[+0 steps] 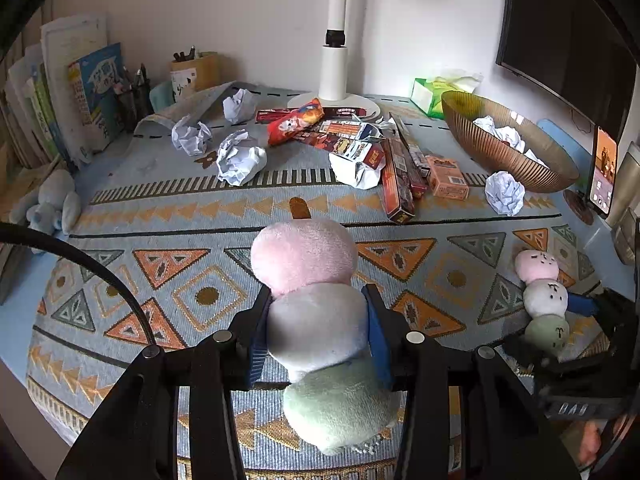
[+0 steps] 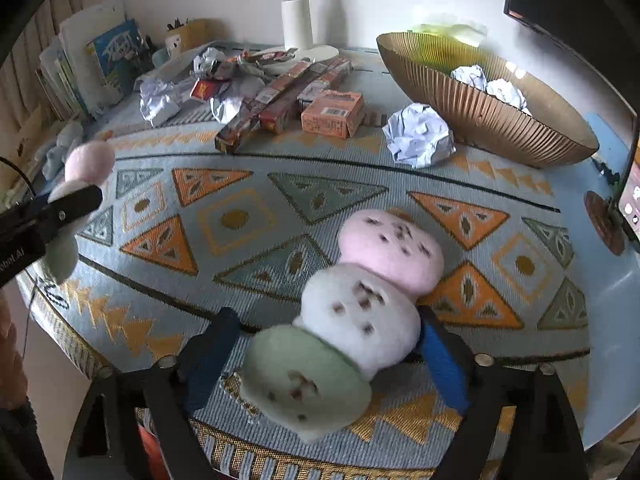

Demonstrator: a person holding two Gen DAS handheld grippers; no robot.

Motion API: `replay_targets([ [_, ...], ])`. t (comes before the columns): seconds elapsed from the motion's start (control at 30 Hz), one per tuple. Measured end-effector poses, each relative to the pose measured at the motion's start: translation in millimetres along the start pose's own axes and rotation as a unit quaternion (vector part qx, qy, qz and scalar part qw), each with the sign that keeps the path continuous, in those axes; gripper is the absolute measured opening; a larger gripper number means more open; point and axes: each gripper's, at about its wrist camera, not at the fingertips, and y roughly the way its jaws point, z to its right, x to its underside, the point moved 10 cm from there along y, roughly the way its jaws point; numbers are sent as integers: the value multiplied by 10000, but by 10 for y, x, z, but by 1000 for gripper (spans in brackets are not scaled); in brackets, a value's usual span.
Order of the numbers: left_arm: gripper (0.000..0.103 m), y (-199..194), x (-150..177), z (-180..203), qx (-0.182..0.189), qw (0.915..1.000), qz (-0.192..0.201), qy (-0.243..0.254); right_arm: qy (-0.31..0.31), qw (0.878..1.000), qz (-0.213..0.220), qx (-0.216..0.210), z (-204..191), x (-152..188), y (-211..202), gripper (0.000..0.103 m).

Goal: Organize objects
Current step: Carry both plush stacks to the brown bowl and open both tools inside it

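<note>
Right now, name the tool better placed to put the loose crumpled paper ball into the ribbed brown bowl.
Right tool, probably: the crumpled white paper ball and ribbed brown bowl lie on its side, and the left tool clamps a three-ball plush toy.

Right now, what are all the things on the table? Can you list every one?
Dango plushies: two, each pink-white-green; one in the left hand-held gripper, one lying between the right gripper's fingers.
Paper balls: about five loose, white, far half of the cloth, e.g.; more in the bowl.
Bowl: one, brown ribbed, far right.
Snack boxes and wrappers: a pile, mostly red and orange, far centre.
Tissue box: one, green, behind the bowl.
Lamp: one, white, far centre.
Books: a row, far left.
Pen holders: by the books.
Blue plush: one, left edge.
Phone: one, upright, right edge.
Tablecloth: one, blue patterned.
Left hand-held gripper: shut on a plushie.
Right hand-held gripper: open around the other.
</note>
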Motion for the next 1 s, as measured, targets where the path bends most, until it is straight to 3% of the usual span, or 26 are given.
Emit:
replay_targets([
  [0.13, 40, 42, 35, 18, 11, 10000, -52, 33, 362, 9992, 21, 178, -21, 57, -11, 98],
  [0.27, 40, 85, 65, 25, 29, 9999, -103, 52, 880, 9961, 37, 32, 45, 33, -33, 98],
  [0.33, 40, 105, 81, 34, 76, 9998, -161, 48, 1138, 9935, 99, -30, 73, 13, -48, 88],
  [0.37, 40, 108, 85, 54, 137, 9997, -175, 57, 1176, 9929, 160, 50, 105, 1, -71, 65],
  [0.4, 40, 107, 82, 61, 169, 9997, -168, 67, 1139, 9931, 191, 220, 123, -7, -89, 59],
  [0.53, 40, 143, 93, 88, 108, 9996, -198, 139, 1060, 9933, 296, 343, 127, -33, -94, 57],
  [0.87, 40, 56, -58, 152, 192, 9997, -60, 157, 819, 9965, 173, 57, 84, -74, -78, 56],
  [1.0, 40, -129, -323, 196, -10, 9988, 244, 424, 859, 9952, 26, -472, 80, -119, -115, 56],
])
